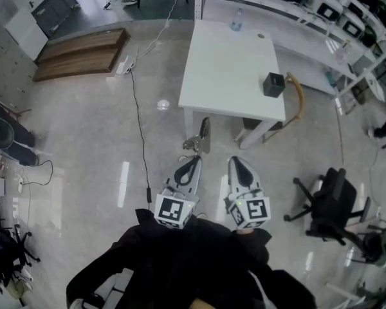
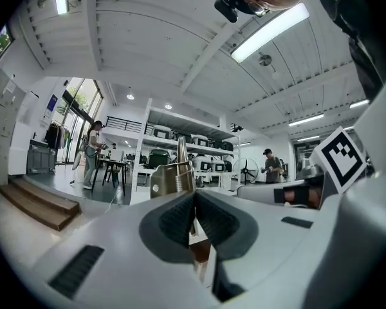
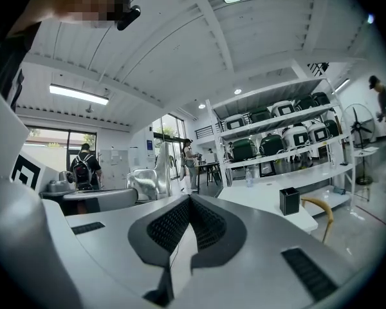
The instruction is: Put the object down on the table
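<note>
Right now, standing on the pale floor (image 1: 83,147) with a gripper in each hand. Holding a shiny metal thing (image 1: 200,136) in the left gripper (image 1: 194,158), squeezed tight at its lower end. Sticks out past the tips, up in the air over the floor, just in front of the white table (image 1: 231,76) and not yet on it. From the left gripper view, a flat silver piece with a small spring and a pointy top, poking up from the closed fingers (image 2: 174,217). Empty right gripper (image 1: 237,164), pressed shut pad against pad, seen plainly in the right gripper view. Held just beside the left gripper, a little apart, both pointing toward the table. On the table, near its right edge, a small black box (image 1: 274,84); far at the back, a clear bottle (image 1: 237,20). Beside the table's right edge, a curved yellow chair back (image 1: 300,98). Off to the right on the floor, a black office chair (image 1: 331,201). Off to the left, a low wooden step (image 1: 83,51) and a thin black cable (image 1: 141,140) across the floor. Behind the table, long white shelves (image 1: 296,8) with dark boxes on them.
</note>
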